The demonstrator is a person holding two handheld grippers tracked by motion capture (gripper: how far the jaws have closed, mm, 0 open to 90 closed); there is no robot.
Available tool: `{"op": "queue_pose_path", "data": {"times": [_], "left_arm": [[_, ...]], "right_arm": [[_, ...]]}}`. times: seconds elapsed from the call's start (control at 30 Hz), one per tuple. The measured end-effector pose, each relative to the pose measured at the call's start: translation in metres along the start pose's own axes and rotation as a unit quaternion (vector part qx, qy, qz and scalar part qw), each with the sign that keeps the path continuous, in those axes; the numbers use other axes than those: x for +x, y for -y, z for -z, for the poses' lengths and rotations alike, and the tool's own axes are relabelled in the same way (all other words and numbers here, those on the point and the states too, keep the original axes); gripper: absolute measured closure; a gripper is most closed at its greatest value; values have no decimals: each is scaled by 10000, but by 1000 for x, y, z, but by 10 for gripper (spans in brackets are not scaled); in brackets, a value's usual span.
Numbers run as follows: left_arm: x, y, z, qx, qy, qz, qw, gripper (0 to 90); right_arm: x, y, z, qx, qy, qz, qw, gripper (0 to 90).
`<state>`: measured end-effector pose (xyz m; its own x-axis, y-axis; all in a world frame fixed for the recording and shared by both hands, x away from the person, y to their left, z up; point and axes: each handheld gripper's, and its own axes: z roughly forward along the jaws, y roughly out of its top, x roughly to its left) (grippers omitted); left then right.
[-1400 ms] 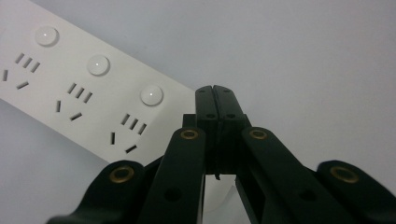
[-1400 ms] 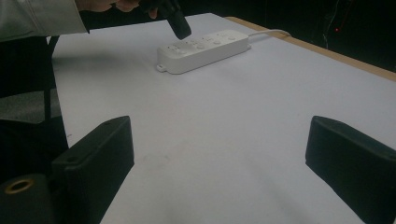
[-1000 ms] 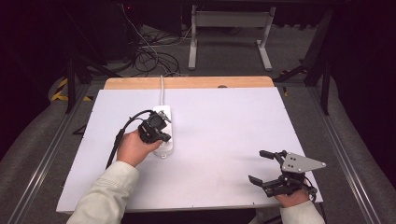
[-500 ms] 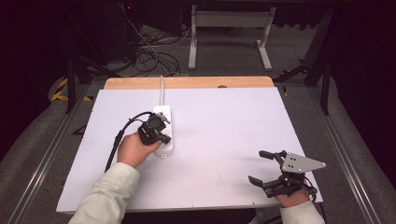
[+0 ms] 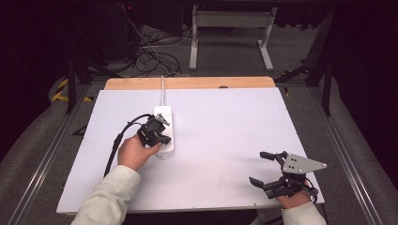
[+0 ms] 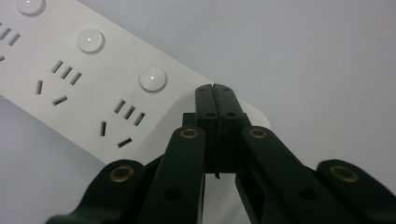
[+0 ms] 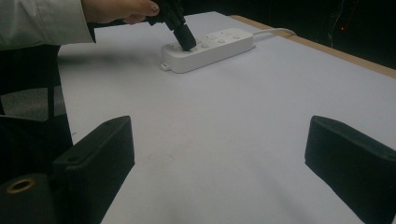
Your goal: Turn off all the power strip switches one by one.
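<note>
Pressing its closed jaws onto the unmarked white strip (image 5: 164, 131) left of centre, the left gripper (image 5: 157, 129) holds nothing. The right gripper (image 5: 265, 169) rests lower right, jaws wide, on the white desk (image 5: 225, 131) in a dark, cable-strewn room.

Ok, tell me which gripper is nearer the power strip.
Left. The left gripper sits over the power strip, jaws shut; the right gripper rests far off near the table's front edge.

You get a brightly, evenly lit white table (image 5: 225, 140) against a dark room; shadows are soft, glints sit on the power strip (image 6: 93, 70) buttons, and the near claw parts blur.
</note>
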<state>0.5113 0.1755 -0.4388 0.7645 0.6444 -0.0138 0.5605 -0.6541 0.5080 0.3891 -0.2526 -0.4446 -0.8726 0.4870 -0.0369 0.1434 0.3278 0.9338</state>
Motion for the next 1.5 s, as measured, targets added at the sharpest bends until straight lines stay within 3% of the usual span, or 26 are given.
{"op": "queue_pose_path", "data": {"times": [0.27,0.43,0.87,1.0,1.07,1.17,1.5], "left_arm": [[-7,3,-1,-129,-224,-23,9997,900],[-11,2,-1,-77,-375,13,9993,900],[-11,-2,-3,11,-317,166,9994,900],[-8,0,-2,-67,-235,229,9994,900],[-13,-2,3,-210,-410,48,9989,900],[-12,-7,15,-646,-323,96,9973,900],[-1,-13,14,-667,-201,318,9971,900]], "right_arm": [[0,0,-1,7,-6,4,10000,88],[0,0,-1,20,-6,8,10000,88],[0,0,0,14,-15,5,10000,88],[0,0,0,7,-17,2,10000,87],[0,0,1,6,0,1,10000,88],[-2,1,0,16,-6,-19,10000,88],[-2,1,0,13,-16,-17,10000,87]]}}
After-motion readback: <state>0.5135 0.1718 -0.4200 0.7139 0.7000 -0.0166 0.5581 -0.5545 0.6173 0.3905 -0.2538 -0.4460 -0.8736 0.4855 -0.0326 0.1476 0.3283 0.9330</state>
